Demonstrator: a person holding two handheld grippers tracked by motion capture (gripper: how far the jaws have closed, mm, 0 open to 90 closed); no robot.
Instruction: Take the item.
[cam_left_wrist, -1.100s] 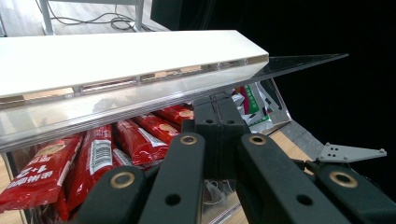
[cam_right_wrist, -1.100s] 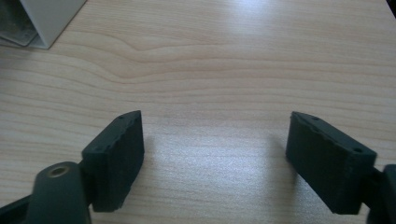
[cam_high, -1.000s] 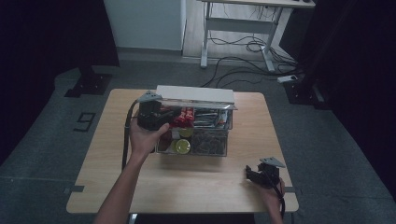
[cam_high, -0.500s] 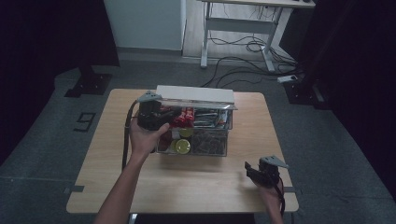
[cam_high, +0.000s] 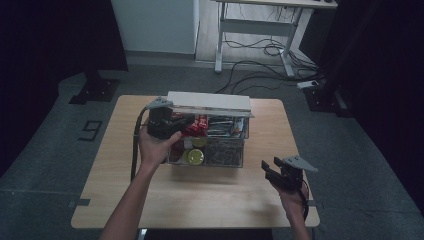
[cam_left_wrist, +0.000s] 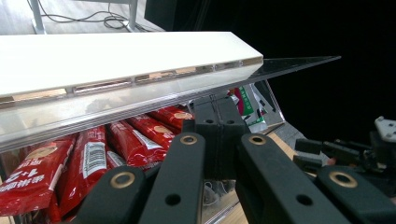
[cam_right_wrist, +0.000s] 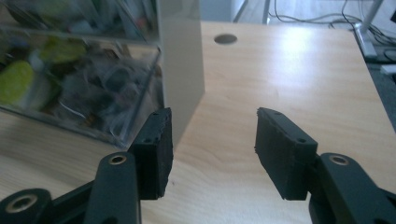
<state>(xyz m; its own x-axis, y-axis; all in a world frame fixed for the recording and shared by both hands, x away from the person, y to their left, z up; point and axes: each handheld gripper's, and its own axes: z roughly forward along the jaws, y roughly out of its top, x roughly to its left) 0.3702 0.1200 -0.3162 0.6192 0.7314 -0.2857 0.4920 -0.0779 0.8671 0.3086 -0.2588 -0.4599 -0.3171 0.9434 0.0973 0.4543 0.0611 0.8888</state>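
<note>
A clear box (cam_high: 220, 155) stands mid-table, holding red snack packets (cam_high: 197, 124), yellow-green round items (cam_high: 195, 156) and dark packets. A white lid panel (cam_high: 210, 101) lies along its far top edge. My left gripper (cam_high: 182, 121) is at the box's left end, reaching in over the red packets. In the left gripper view my left gripper (cam_left_wrist: 217, 116) is shut just under the white lid (cam_left_wrist: 116, 56), beside the red packets (cam_left_wrist: 88, 158), with nothing visible between its pads. My right gripper (cam_high: 267, 170) hovers open near the table's front right; in its own view my right gripper (cam_right_wrist: 212, 135) faces the box corner (cam_right_wrist: 93, 93).
The wooden table (cam_high: 200, 200) has bare room in front of and beside the box, with a small round hole (cam_right_wrist: 225, 38) in its top. A white desk (cam_high: 260, 20) and floor cables (cam_high: 260, 60) sit beyond the table. Dark curtains flank both sides.
</note>
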